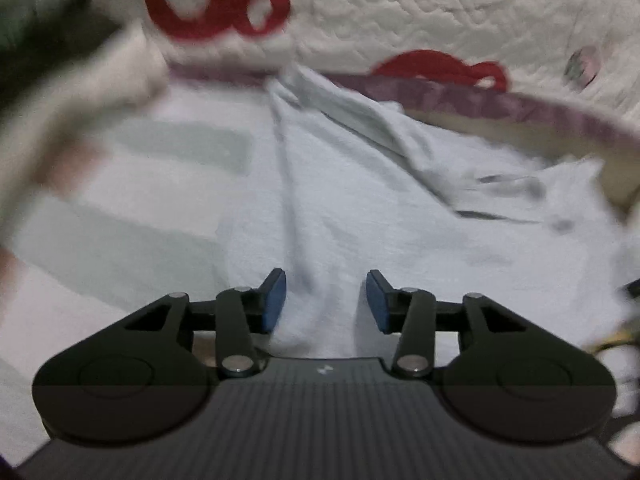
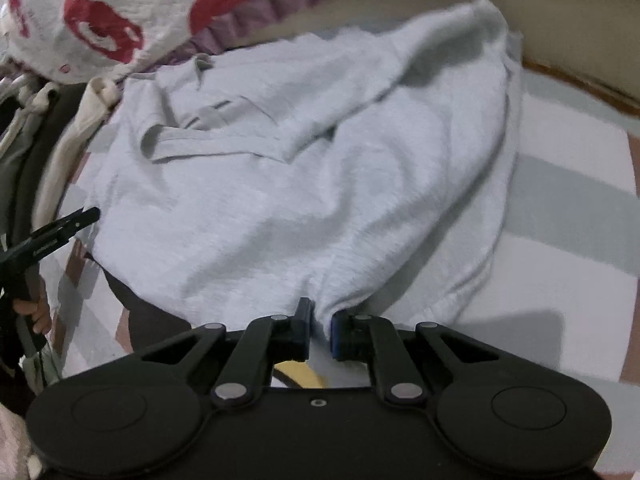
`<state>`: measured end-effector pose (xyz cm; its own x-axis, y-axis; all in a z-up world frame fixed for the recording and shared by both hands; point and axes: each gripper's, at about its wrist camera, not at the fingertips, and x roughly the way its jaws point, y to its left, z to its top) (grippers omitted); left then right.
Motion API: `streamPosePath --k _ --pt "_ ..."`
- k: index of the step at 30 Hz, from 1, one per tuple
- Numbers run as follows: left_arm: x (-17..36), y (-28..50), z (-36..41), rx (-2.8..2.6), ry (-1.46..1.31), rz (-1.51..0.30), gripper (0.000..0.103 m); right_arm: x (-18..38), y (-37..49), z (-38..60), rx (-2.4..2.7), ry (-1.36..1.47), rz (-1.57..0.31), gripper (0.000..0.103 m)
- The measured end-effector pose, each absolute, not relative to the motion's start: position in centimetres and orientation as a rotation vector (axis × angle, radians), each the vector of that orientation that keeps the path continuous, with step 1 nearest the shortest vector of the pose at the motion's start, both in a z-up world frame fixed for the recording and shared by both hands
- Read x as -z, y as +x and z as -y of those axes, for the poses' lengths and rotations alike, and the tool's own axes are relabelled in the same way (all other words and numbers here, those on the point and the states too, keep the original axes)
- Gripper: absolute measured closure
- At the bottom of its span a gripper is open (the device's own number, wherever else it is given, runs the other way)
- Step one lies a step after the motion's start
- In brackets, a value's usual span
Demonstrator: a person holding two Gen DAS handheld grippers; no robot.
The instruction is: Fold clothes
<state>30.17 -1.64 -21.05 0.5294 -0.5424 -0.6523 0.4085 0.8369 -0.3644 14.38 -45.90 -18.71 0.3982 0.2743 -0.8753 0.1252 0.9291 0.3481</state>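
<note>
A pale grey-blue polo shirt (image 2: 280, 200) lies rumpled on the bed, collar and placket toward the far left. My right gripper (image 2: 320, 324) is shut on the shirt's near hem, with the cloth bunched between its blue pads. In the left wrist view the same shirt (image 1: 380, 220) spreads ahead, and a raised fold runs toward my left gripper (image 1: 326, 300). That gripper stands open; the fold lies between the pads (image 1: 274, 304) and they do not press on it. The left gripper's black tip (image 2: 86, 216) also shows at the shirt's left edge, held by a hand (image 2: 38, 314).
The shirt rests on a striped sheet (image 2: 568, 208) in white, grey-green and pink. A white quilt with red shapes (image 2: 100, 20) (image 1: 420, 12) is heaped at the far side. A cream garment (image 2: 68, 148) lies to the left, and a dark cloth (image 2: 140, 312) sits under the shirt's near-left corner.
</note>
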Motion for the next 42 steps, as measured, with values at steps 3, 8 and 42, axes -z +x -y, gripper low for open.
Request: streamPosePath --k 3,8,42 --pt "21.7 31.0 0.0 0.582 -0.369 -0.898 0.091 19.1 14.6 46.3 -0.060 0.394 -1.180 0.084" --pt "21.5 30.7 1.0 0.515 -0.232 -0.847 0.093 19.6 14.6 45.6 -0.100 0.378 -1.208 0.054" --pt "10.8 16.4 -6.8 0.504 -0.230 -0.913 0.098 9.2 7.3 38.1 -0.521 -0.220 -1.452 0.095"
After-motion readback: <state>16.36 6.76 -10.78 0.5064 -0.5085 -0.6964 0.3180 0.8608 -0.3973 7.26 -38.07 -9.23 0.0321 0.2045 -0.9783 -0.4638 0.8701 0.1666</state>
